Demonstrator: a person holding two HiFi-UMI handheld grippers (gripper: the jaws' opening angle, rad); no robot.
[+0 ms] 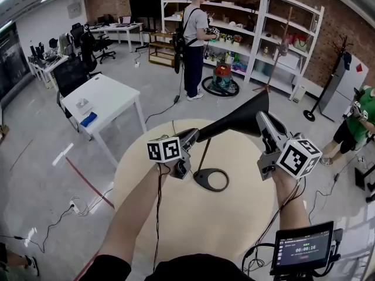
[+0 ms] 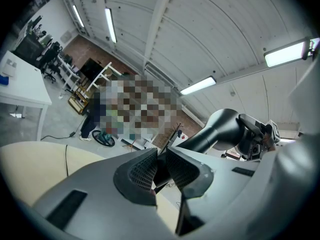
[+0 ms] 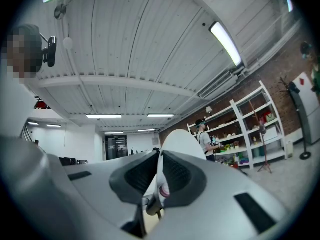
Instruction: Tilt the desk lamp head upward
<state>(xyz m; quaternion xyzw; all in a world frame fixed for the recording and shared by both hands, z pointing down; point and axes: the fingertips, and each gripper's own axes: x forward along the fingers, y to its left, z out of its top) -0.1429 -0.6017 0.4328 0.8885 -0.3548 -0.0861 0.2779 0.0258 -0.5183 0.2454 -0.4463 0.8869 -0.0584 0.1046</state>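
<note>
Not much in the way of containers here. The nearest thing is the tall white open shelving unit against the brick wall. Its shelves hold a scatter of small stuff that's too tiny to make out.

The main thing is the matte black cone-shaped lamp head. It's up above the round cream-coloured table, lying close to level with the wide mouth a bit higher than the narrow end. The cone is smooth, flares wide and is hollow, and from the right gripper view the inside looks plain white. A thin dark stem runs down from it to a flat black ring-shaped base, which sits on the tabletop.

The left gripper has its ribbed dark pads clamped nearly together on the skinny neck end of the cone. The rest of the lamp stretches away from there. The right gripper is pinched down on the thin rim at the wide end, with the edge of the shade sandwiched between the jaws, so the gap is barely there. Both grippers are light grey moulded plastic with a marker cube on the back.
</note>
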